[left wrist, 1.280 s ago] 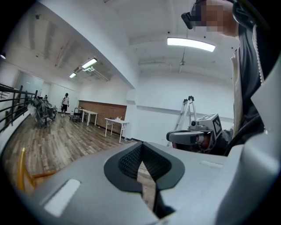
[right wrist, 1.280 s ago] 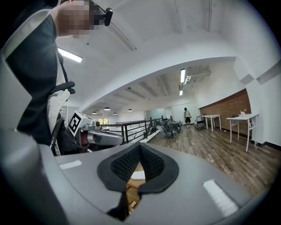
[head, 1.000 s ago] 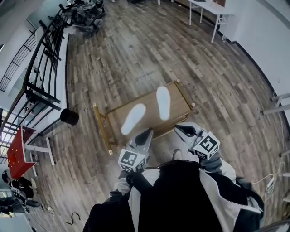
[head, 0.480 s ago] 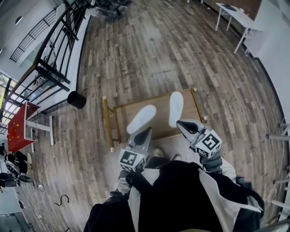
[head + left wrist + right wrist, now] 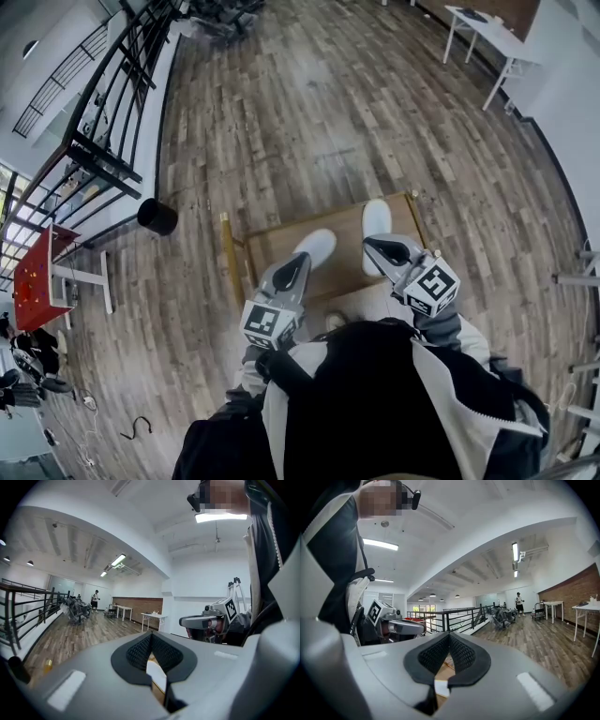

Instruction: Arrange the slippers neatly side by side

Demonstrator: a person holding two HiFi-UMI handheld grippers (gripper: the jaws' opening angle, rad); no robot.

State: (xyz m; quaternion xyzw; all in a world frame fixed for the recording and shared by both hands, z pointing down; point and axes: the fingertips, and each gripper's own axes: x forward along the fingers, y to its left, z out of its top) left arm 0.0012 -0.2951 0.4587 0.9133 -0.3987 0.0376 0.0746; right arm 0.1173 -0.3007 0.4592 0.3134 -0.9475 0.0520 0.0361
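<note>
Two white slippers lie on a low wooden table [image 5: 272, 246] with a gold frame. The left slipper [image 5: 319, 245] is angled, while the right slipper [image 5: 377, 217] lies almost straight; they are apart, and the grippers hide their near ends. My left gripper [image 5: 301, 262] hovers over the left slipper's near end, shut and empty. My right gripper [image 5: 372, 245] hangs over the right slipper's near end, also shut and empty. In the left gripper view the shut jaws [image 5: 151, 638] leave a sliver of white slipper [image 5: 156, 676] showing below them. The right gripper view shows its jaws [image 5: 449, 638] pressed together.
A black bucket [image 5: 157, 217] stands on the plank floor left of the table. A black railing [image 5: 98, 127] runs along the left, with a red table [image 5: 37, 281] below it. White desks [image 5: 487, 37] stand far right. A person [image 5: 95, 599] stands far off.
The table and slippers now sit lower in the view and closer to my body. Both grippers now overlap the slippers' near ends. Their jaws stay shut.
</note>
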